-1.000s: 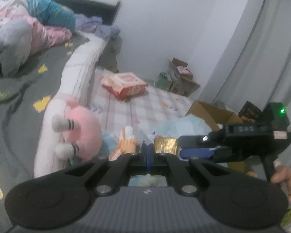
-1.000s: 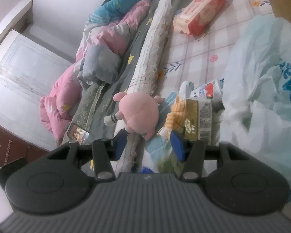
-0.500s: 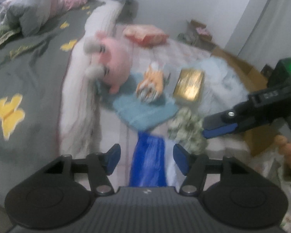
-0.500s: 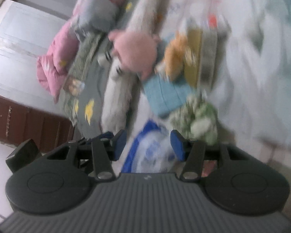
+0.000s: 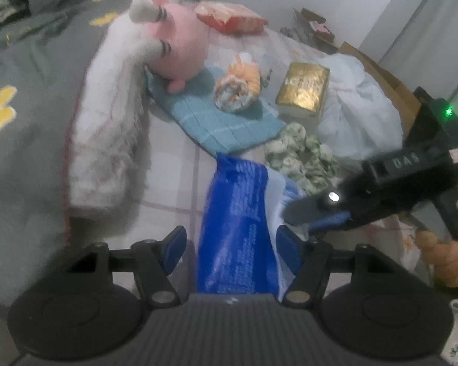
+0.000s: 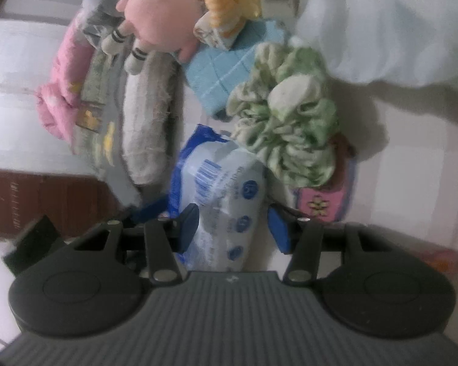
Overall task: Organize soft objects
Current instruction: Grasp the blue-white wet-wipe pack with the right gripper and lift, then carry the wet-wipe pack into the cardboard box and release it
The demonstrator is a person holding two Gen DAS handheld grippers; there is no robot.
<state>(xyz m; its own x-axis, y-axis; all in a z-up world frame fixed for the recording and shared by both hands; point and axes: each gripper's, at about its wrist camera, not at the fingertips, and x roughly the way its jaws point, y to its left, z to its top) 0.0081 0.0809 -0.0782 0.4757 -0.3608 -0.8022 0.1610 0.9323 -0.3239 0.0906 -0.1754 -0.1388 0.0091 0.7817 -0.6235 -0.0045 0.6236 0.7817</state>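
Observation:
A blue-and-white soft pack (image 5: pixel 238 228) lies on the checked sheet, and both grippers are around it. My left gripper (image 5: pixel 232 250) has its jaws opening, with the pack between them and a gap at the left pad. My right gripper (image 6: pixel 233 225) comes from the right and is open over the same pack (image 6: pixel 223 189), not pressing it; its tips (image 5: pixel 317 210) reach the pack's right edge. Beyond lie a green-and-white ruffled cloth (image 6: pixel 287 131), a light blue towel (image 5: pixel 219 122), a small orange plush (image 5: pixel 239 87) and a pink plush (image 5: pixel 180 52).
A gold box (image 5: pixel 303 90) and a pale plastic bag (image 5: pixel 357 113) sit at the right, with a cardboard box (image 5: pixel 390 82) behind. A rolled white blanket (image 5: pixel 107 122) borders the grey bedspread on the left. A pink flowered pouch (image 6: pixel 320 204) lies under the ruffled cloth.
Both grippers have sunk and tipped down onto the blue pack. The left jaws went from shut to open. The right jaws kept their width.

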